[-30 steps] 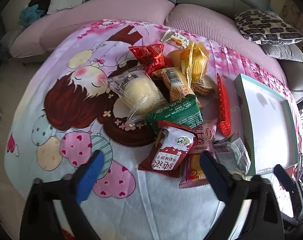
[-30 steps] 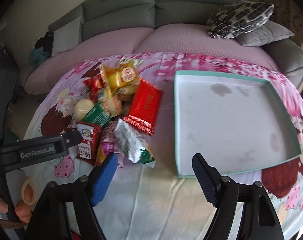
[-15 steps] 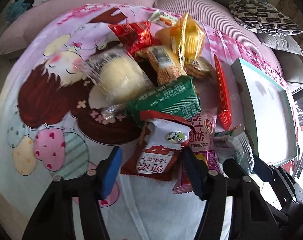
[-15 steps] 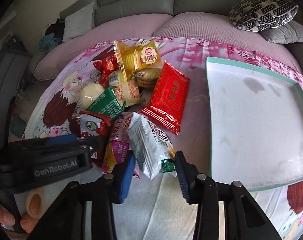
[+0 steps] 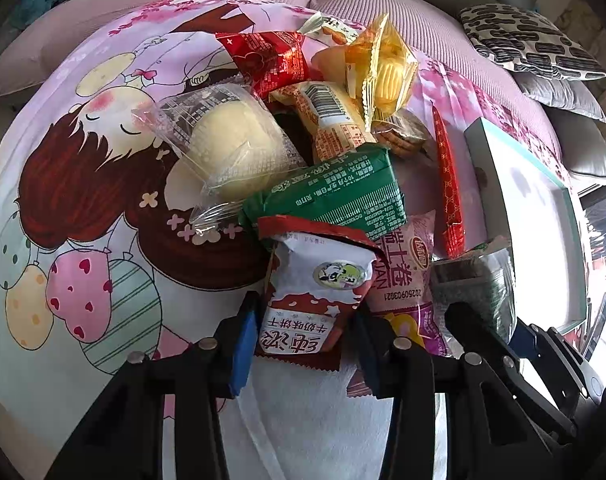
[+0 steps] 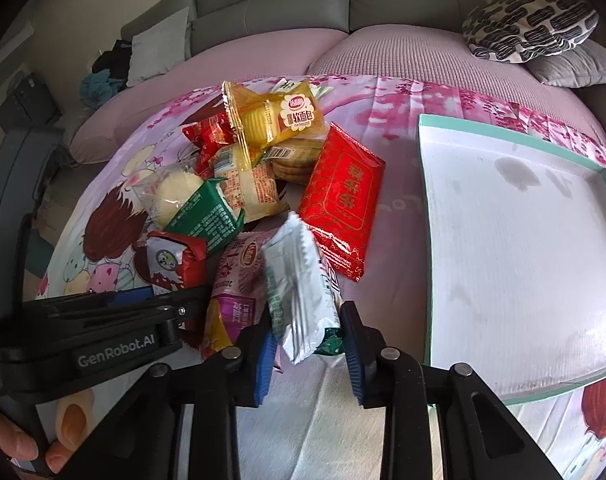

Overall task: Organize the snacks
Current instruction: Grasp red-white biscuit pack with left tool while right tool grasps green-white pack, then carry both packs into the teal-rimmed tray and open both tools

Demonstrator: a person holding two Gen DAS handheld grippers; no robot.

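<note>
A pile of snack packets lies on a cartoon-print cloth. My left gripper (image 5: 303,340) is shut on a red and white biscuit packet (image 5: 315,292) at the pile's near edge; that packet also shows in the right wrist view (image 6: 171,260). My right gripper (image 6: 307,344) is shut on a silver and green packet (image 6: 299,292), which stands up between the pads; it shows in the left wrist view (image 5: 479,284). A green packet (image 5: 343,196), a pink packet (image 6: 235,292), a flat red packet (image 6: 343,200), a yellow bread packet (image 6: 275,120) and a clear-wrapped bun (image 5: 231,152) lie in the pile.
A white tray with a teal rim (image 6: 423,240) lies to the right of the pile; it also shows in the left wrist view (image 5: 483,168). A sofa with cushions (image 6: 531,24) runs behind the cloth. The left gripper body (image 6: 83,340) sits at the left of the right wrist view.
Both grippers moved forward into the pile and closed. The left took hold of the red and white packet, the right took hold of the silver and green packet.
</note>
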